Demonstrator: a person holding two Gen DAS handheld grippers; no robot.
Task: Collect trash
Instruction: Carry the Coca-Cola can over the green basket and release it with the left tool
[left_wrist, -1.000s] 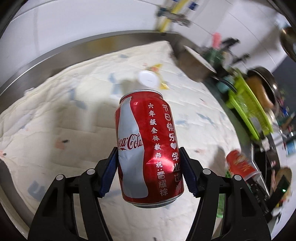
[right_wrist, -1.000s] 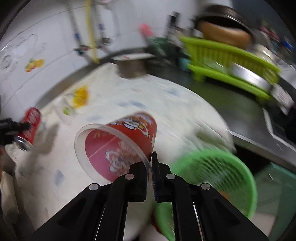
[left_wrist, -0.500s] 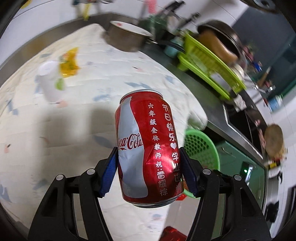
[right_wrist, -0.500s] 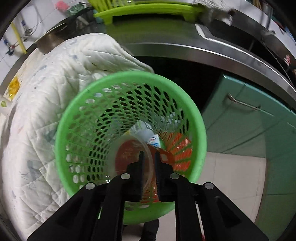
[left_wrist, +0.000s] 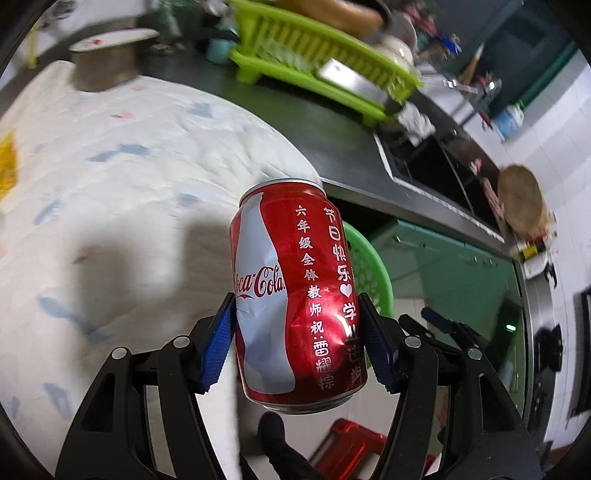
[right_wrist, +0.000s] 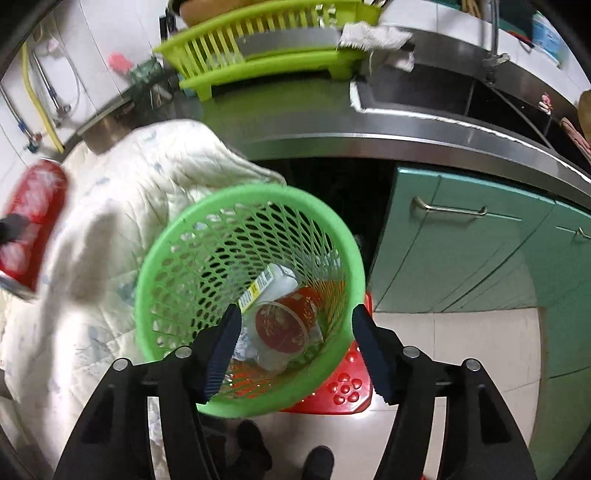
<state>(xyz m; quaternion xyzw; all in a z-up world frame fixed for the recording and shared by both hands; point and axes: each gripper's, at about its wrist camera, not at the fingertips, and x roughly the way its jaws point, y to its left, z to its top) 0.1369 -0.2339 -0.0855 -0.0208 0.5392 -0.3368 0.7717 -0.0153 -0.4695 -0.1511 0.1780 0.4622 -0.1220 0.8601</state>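
My left gripper (left_wrist: 297, 347) is shut on a dented red Coca-Cola can (left_wrist: 295, 295), held upright in the air over the edge of the white quilt (left_wrist: 110, 192). The can shows blurred at the left of the right wrist view (right_wrist: 31, 221). My right gripper (right_wrist: 295, 350) is open and empty above the green mesh basket (right_wrist: 162, 266). A red noodle cup (right_wrist: 286, 321) lies in the basket on other trash, with a white carton (right_wrist: 273, 282) beside it. The basket's rim (left_wrist: 373, 266) shows behind the can in the left wrist view.
The basket sits on a red stool (right_wrist: 343, 387) beside the quilt-covered counter (right_wrist: 110, 206). A lime dish rack (right_wrist: 258, 55), a steel sink (right_wrist: 443, 92) and teal cabinets (right_wrist: 461, 240) lie beyond. A metal pot (left_wrist: 103, 62) stands at the quilt's far edge.
My right gripper has opened and let the noodle cup fall into the basket. My left gripper has carried the can right, toward the basket.
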